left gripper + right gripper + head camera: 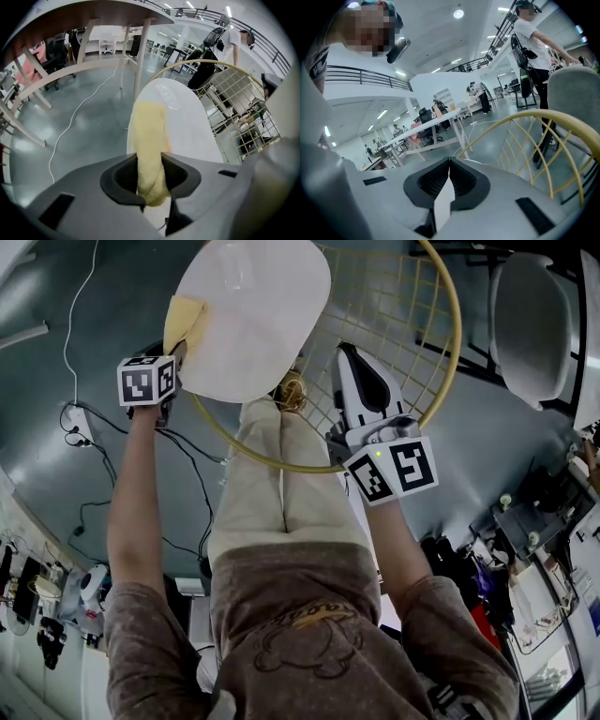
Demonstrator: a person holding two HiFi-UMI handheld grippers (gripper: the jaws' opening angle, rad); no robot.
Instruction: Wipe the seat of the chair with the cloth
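The chair's white seat (253,315) lies upper middle in the head view, ringed by its yellow wire back (403,315). A pale yellow cloth (184,319) rests on the seat's left edge. My left gripper (176,352) is shut on it. In the left gripper view the cloth (147,140) runs out between the jaws onto the seat (187,122). My right gripper (345,351) hovers over the wire back, right of the seat, shut and holding nothing; its tips (449,161) meet in the right gripper view beside the yellow frame (543,126).
A second pale chair (530,324) stands at the upper right. Cables (80,418) trail over the grey floor on the left. Cluttered shelves (525,521) sit at the right. Wooden-legged tables (93,61) and a standing person (229,42) are beyond the chair.
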